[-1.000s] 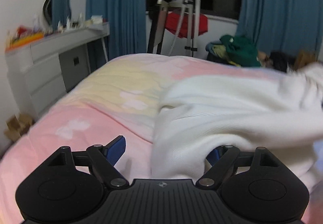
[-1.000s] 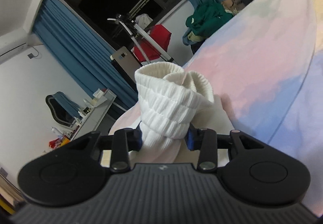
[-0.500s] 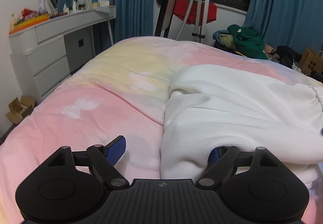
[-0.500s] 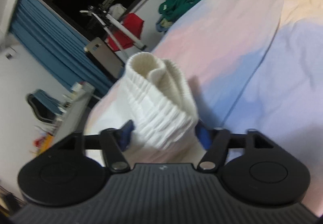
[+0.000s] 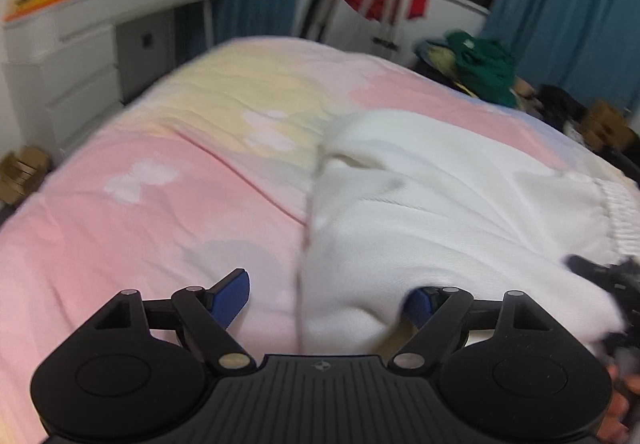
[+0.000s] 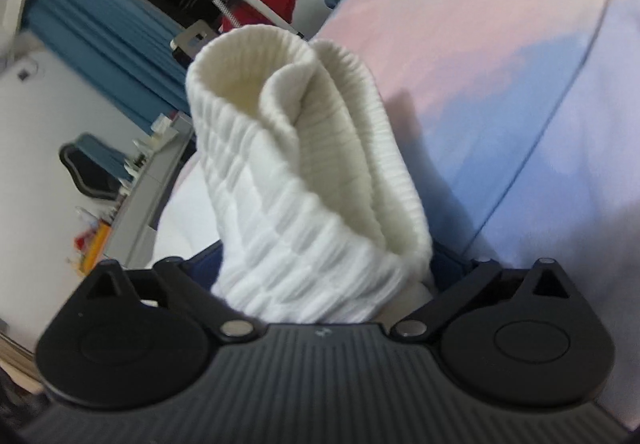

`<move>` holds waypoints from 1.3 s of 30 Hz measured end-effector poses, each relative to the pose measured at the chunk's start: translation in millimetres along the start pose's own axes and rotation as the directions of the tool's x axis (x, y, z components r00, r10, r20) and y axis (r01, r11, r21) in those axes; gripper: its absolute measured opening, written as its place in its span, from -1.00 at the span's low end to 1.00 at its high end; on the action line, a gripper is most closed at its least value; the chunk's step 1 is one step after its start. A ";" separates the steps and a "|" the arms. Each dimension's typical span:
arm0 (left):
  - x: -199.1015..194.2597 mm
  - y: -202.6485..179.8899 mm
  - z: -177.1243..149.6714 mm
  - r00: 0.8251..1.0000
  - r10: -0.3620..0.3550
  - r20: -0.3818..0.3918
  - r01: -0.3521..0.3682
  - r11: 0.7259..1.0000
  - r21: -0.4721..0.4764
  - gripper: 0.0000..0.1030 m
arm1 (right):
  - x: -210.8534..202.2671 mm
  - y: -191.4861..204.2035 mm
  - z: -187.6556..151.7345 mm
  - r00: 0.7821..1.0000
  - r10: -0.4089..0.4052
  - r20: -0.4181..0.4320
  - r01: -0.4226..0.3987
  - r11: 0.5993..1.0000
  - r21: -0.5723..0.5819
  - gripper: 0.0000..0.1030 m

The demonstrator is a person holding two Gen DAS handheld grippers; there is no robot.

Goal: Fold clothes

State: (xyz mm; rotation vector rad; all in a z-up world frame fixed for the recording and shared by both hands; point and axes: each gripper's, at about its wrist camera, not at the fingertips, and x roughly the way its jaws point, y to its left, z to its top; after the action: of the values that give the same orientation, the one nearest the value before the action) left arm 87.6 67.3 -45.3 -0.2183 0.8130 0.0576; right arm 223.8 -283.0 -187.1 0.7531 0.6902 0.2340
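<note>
Bedroom folding in progress: on the pastel bedspread (image 5: 168, 204), the left gripper (image 5: 328, 298) is sitting low at the near-left edge of a white sweatshirt (image 5: 440, 212), its blue-padded fingers spread wide. The left pad (image 5: 232, 296) is lying over bare quilt while the right pad (image 5: 420, 310) is tucked under a lip of the cloth, so the fabric edge is running between them without being pinched. From this gripper the garment is stretching away to the right and slightly forward, its long axis lying across the bed toward a ribbed band (image 5: 622, 212) at the far right. There, the right gripper (image 6: 328, 276) is straddling a bunched ribbed cuff (image 6: 304, 164) that is standing up between its fingers; whether the pads are actually clamping the knit or merely flanking it is not clear, since the cloth is hiding them. Judging by the layout, the coming fold is hinging on the left gripper, nearer the loose edge, closing before both ends are carried together.
</note>
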 end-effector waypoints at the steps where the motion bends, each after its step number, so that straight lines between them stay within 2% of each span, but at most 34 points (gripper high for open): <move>1: -3.7 1.8 1.3 1.000 -0.022 -0.001 0.022 1.000 -0.011 0.61 | -1.4 0.8 0.1 1.000 -0.017 -0.004 0.017 1.000 -0.005 0.63; 2: -7.6 5.1 2.8 0.999 -0.054 0.002 0.054 0.998 -0.029 0.62 | -2.7 1.5 0.3 0.999 -0.035 -0.008 0.035 0.999 -0.011 0.50; 4: -15.5 11.6 6.0 0.993 -0.117 0.011 0.118 0.991 -0.065 0.68 | -8.0 3.1 -0.7 0.999 -0.044 -0.001 0.044 0.999 -0.003 0.37; 6: -23.3 18.2 9.2 0.984 -0.179 0.021 0.180 0.979 -0.099 0.93 | -14.4 8.9 -2.7 0.998 -0.056 0.016 0.056 0.998 -0.008 0.19; 7: -26.0 22.1 10.9 0.977 -0.209 0.030 0.211 0.970 -0.122 1.00 | -17.9 13.8 -3.6 0.997 -0.066 0.027 0.066 0.998 -0.021 0.16; 9: -22.4 34.1 15.7 0.964 -0.259 0.057 0.265 0.943 -0.202 0.99 | -27.1 26.6 -5.4 0.995 -0.079 0.054 0.083 0.995 -0.060 0.08; 13: 8.4 51.3 24.0 0.957 -0.289 0.035 0.285 0.904 -0.318 0.99 | -43.8 48.5 -4.9 0.992 -0.057 0.116 0.072 0.989 -0.130 0.03; 18: 57.6 57.5 24.0 0.956 -0.286 -0.062 0.245 0.899 -0.364 0.99 | -49.2 61.1 0.5 0.985 -0.021 0.169 0.052 0.982 -0.181 0.01; 21: 76.1 57.2 19.9 0.934 -0.347 -0.085 0.289 0.875 -0.388 0.97 | -45.2 57.2 0.1 0.985 -0.028 0.169 0.057 0.983 -0.172 0.01; 27: 87.0 51.5 22.8 0.924 -0.370 -0.102 0.312 0.879 -0.359 0.55 | -30.0 32.0 -0.7 0.990 -0.052 0.129 0.061 0.996 -0.072 0.01; 29: 89.9 49.7 23.8 0.920 -0.376 -0.107 0.319 0.881 -0.350 0.29 | -29.8 32.3 -1.1 0.990 -0.050 0.130 0.059 0.996 -0.065 0.01; 32: 84.1 48.7 26.4 0.919 -0.383 -0.095 0.332 0.881 -0.337 0.03 | -31.5 40.7 -4.1 0.989 -0.063 0.137 0.076 0.993 -0.091 0.01; 36: 69.6 44.8 34.0 0.912 -0.403 -0.069 0.364 0.878 -0.312 -0.13 | -43.2 54.3 -4.0 0.987 -0.060 0.149 0.079 0.989 -0.122 -0.01; 39: 49.9 36.0 40.0 0.894 -0.445 -0.050 0.413 0.864 -0.288 -0.19 | -60.5 65.9 1.1 0.986 -0.059 0.158 0.081 0.987 -0.138 -0.03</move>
State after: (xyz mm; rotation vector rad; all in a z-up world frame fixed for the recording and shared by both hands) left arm 145.5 109.5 -61.0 -0.6653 0.8544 -0.2711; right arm 181.6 -262.4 -111.0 0.6011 0.5467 0.1580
